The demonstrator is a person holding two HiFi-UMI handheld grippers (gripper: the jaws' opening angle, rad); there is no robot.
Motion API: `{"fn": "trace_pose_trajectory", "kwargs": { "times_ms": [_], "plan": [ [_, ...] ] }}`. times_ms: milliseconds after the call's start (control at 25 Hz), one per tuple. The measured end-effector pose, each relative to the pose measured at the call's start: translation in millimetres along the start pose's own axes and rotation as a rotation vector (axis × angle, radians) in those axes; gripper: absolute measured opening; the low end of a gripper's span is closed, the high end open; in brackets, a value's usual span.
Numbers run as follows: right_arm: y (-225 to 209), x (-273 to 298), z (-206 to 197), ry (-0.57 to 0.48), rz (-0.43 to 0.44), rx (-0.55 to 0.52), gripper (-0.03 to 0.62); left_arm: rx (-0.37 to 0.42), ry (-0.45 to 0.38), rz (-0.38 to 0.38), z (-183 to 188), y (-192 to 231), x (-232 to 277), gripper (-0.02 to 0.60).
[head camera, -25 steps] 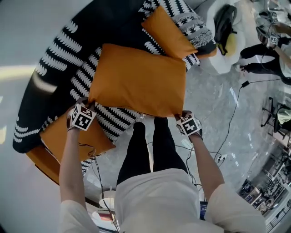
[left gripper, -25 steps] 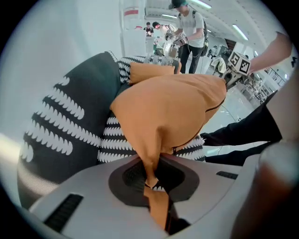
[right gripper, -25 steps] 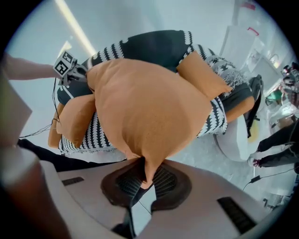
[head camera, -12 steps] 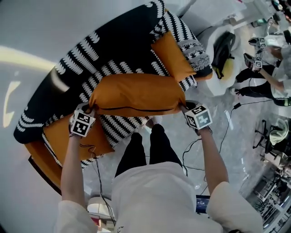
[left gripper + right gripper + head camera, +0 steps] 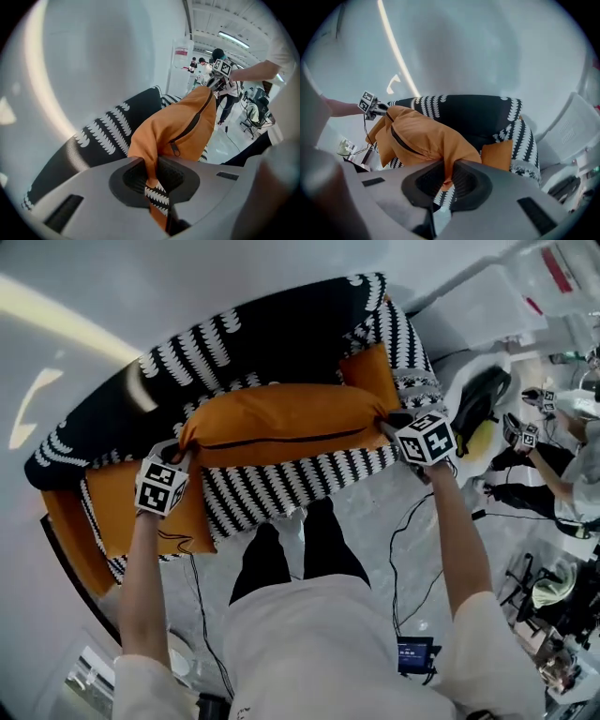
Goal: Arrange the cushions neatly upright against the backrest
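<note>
The left gripper (image 5: 151,176) and right gripper (image 5: 449,174) each pinch an end corner of the big cushion (image 5: 281,423), holding it stretched lengthwise over the sofa (image 5: 272,334) seat, zipper toward the person. A smaller cushion (image 5: 370,376) sits at the sofa's right end.

The big cushion (image 5: 281,423) hangs across the middle of the sofa (image 5: 281,486). A small cushion (image 5: 368,379) blocks the right end and a flat cushion (image 5: 111,507) blocks the left. The front seat is bare.
</note>
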State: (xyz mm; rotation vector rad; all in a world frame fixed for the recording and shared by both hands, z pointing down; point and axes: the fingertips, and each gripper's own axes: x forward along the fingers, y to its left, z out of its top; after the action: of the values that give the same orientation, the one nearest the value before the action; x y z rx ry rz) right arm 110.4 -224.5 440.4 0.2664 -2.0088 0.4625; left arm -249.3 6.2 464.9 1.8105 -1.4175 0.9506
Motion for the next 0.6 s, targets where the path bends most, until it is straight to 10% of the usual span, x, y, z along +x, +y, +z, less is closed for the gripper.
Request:
{"fn": "trace_pose_trajectory", "kwargs": {
  "times_ms": [600],
  "plan": [
    [-104.8, 35.0, 117.2, 0.026, 0.197, -0.208, 0.044, -0.194, 0.013, 0.161, 47.6, -4.9, 4.2, 0.048]
  ]
}}
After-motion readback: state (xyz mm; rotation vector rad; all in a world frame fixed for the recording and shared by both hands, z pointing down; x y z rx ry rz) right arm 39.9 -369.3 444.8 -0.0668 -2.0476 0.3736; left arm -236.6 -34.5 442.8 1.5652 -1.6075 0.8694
